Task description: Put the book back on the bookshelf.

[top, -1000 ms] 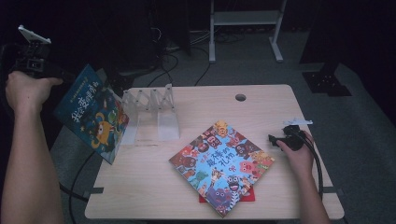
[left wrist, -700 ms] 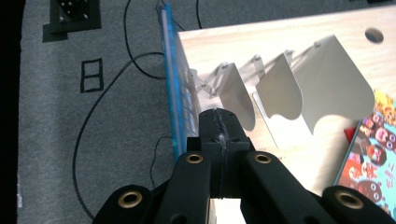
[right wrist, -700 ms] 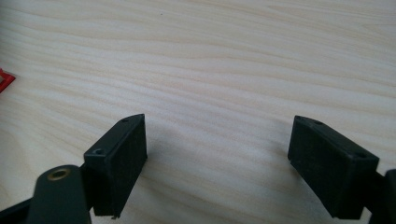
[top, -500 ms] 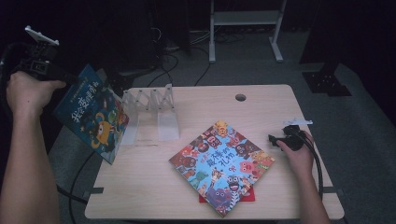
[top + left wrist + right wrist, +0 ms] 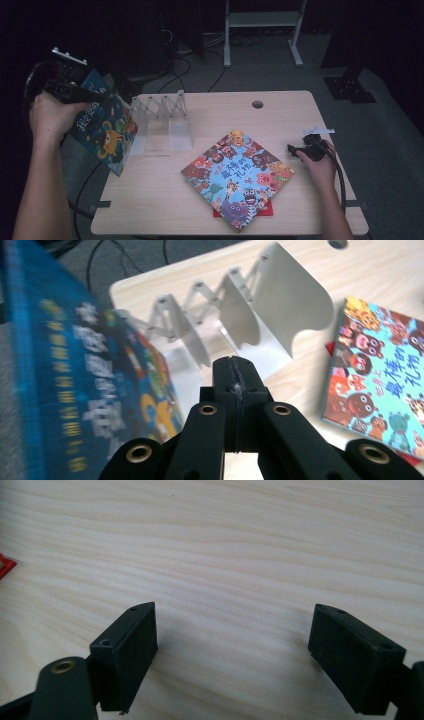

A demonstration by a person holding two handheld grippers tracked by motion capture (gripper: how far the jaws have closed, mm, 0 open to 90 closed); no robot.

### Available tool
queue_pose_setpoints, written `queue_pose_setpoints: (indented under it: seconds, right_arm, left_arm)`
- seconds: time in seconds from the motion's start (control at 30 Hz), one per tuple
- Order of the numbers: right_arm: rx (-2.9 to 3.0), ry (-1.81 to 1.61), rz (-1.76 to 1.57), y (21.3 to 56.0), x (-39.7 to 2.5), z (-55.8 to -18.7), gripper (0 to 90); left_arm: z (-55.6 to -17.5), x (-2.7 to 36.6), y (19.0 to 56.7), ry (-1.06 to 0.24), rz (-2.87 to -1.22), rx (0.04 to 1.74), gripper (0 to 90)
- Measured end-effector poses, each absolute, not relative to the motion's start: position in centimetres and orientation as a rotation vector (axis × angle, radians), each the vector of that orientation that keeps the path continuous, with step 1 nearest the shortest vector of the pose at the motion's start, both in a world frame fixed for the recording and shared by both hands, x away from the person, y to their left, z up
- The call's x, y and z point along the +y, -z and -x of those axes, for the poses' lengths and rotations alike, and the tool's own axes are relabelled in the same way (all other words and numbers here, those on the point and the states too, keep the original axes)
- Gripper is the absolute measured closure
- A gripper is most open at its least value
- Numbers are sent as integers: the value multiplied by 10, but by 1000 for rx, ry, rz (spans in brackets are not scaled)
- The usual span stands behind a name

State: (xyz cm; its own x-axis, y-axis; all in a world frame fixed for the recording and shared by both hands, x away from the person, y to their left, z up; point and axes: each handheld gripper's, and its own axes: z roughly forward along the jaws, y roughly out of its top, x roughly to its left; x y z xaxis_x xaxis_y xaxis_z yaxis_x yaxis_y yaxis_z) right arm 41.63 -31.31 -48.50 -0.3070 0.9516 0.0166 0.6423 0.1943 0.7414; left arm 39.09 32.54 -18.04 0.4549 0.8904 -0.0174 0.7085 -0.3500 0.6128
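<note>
High view is showing the left claw raised beyond the worktop's left edge, with a blue picture book hanging tilted beside it, over that edge and just left of the clear folding book rack. The book's cover is showing a deep blue ground, pale characters and orange and yellow cartoon creatures; in the left gripper view the blue picture book is looking blurred, its spine edge a darker blue band running along the left. There the left claw is showing its jaws pressed together with no gap between them, and whether the cover is caught between them I cannot tell. The rack's pale leaves are standing upright behind the jaws. Farther right a colourful animal book is lying flat, turned diamond-wise, on a red book. The right claw is resting near the right edge, its jaws spread wide over bare wood.
</note>
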Motion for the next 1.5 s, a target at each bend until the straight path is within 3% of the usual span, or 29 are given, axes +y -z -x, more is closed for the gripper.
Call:
queue_pose_setpoints:
  seconds: [0.67, 1.23, 1.5]
  right_arm:
    - [2025, -912, -1485, 485, -313, -416, 186]
    - [2026, -912, -1480, 485, -313, -416, 187]
    - [2027, -912, -1482, 485, -313, -416, 187]
  left_arm:
    - [-369, 278, 263, -361, -2260, 1211, 866]
    - [-354, 254, 338, -293, -2261, 1162, 699]
    - [-346, 245, 370, -274, -2257, 1134, 686]
